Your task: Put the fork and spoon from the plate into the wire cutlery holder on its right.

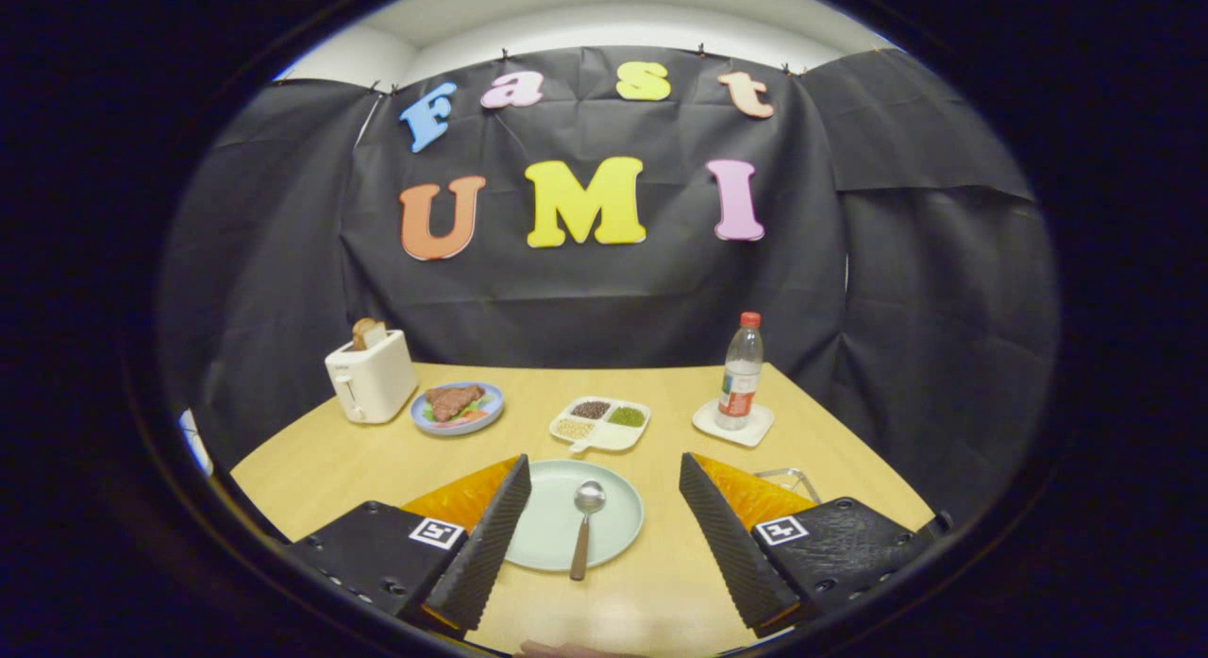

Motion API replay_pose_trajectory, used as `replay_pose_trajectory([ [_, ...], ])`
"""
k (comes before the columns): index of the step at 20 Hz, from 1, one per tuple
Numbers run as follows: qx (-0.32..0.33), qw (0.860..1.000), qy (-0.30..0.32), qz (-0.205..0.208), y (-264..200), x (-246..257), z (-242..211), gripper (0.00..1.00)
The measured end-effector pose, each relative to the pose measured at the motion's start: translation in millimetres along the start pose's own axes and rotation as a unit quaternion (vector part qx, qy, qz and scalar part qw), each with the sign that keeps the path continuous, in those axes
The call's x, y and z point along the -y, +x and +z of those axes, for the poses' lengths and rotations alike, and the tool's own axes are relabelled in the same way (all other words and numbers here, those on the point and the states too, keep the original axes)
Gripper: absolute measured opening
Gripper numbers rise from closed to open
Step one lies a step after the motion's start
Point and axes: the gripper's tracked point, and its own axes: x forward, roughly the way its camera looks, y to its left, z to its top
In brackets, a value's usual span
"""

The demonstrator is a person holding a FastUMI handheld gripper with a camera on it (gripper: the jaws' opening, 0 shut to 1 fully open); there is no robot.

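Spoon [584, 526], shiny bowl and brown handle, lies on pale green plate [543, 535] between open gripper [604, 493] fingers

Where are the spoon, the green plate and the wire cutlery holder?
spoon [589, 497]: gripper view, on its bowl.
green plate [540, 535]: gripper view, on bare surface beside the spoon's handle.
wire cutlery holder [785, 475]: gripper view, on its rim beyond one finger.

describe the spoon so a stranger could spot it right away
On the wooden table, find the pale green plate between the open claw's fingers. The spoon lies on it, metal bowl pointing away, brown handle overhanging the near rim.
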Motion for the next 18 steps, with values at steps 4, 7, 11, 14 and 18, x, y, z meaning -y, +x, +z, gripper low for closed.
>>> replay_pose_trajectory([
  [4,-0.075,0.997,-0.015,0.002,42,-8,-25,0.96],
  [7,-0.115,0.993,-0.03,0.006,68,-15,-41,0.96],
  [11,-0.188,0.981,-0.041,-0.001,97,-18,-74,0.95],
  [14,-0.24,0.97,-0.044,-0.012,115,-16,-99,0.91],
  [18,-0.279,0.959,-0.045,-0.028,121,-13,-116,0.82],
])
